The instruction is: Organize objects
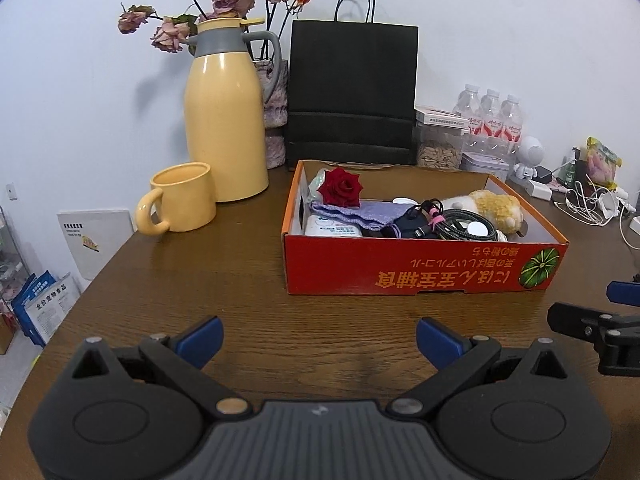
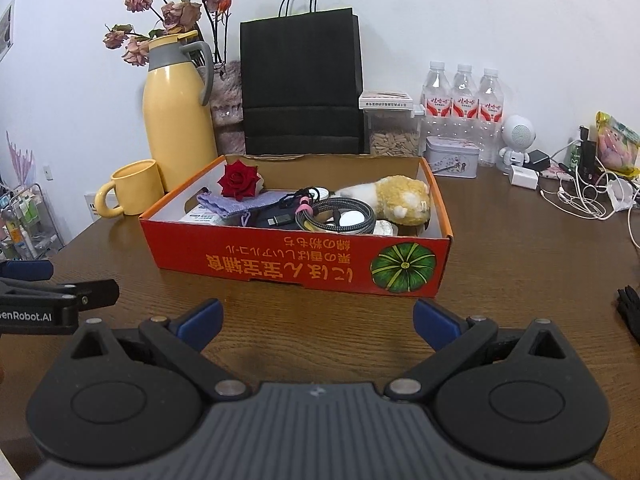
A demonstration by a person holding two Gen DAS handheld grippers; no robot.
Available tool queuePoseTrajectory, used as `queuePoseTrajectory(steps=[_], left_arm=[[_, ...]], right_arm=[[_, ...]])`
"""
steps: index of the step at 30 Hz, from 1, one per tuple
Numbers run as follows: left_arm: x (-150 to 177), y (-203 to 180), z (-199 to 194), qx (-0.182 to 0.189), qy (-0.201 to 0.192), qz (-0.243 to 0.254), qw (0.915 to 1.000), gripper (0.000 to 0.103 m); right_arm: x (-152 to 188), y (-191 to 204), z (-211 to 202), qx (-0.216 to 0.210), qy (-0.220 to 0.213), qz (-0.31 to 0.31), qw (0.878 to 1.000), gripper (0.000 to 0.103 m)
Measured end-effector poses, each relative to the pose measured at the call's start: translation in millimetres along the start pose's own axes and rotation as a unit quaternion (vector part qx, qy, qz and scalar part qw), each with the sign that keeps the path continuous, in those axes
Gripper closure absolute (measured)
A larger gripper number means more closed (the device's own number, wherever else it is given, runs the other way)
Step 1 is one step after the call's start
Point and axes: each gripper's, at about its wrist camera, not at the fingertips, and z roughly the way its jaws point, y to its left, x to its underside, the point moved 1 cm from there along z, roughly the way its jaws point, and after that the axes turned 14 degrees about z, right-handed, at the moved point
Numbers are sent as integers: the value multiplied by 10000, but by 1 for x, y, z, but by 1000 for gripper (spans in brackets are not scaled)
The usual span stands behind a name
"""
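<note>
Red box (image 2: pixel 304 258) mid-frame already holds rose (image 2: pixel 239 180), cables, plush toy (image 2: pixel 394 200). Left gripper (image 1: pixel 319 338) & right gripper (image 2: pixel 318 320) at bottom, jaws wide apart, empty. Fits pre-sort or done; keep grips clear of cables.

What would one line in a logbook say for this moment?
left gripper: open, empty | right gripper: open, empty | both over table, short of red box | box holds rose, plush toy, cables

Open red cardboard box (image 2: pixel 296 260) on table, full of assorted items.
</note>
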Motion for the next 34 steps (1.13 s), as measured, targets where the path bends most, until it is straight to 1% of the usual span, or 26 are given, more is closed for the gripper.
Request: queuePoseTrajectory(steps=[27,31,34], left_arm=[[-3,-1,-1,-8,-41,23,10000,0],[-2,-2,-3,90,-103,-6,9999,0],[-1,-5,-4,-14,-142,60,9999,0]], right_arm=[[0,-1,1,11,3,6,10000,0],[1,-1,2,18,9,7,10000,0],[0,-2,3,22,25,12,10000,0]])
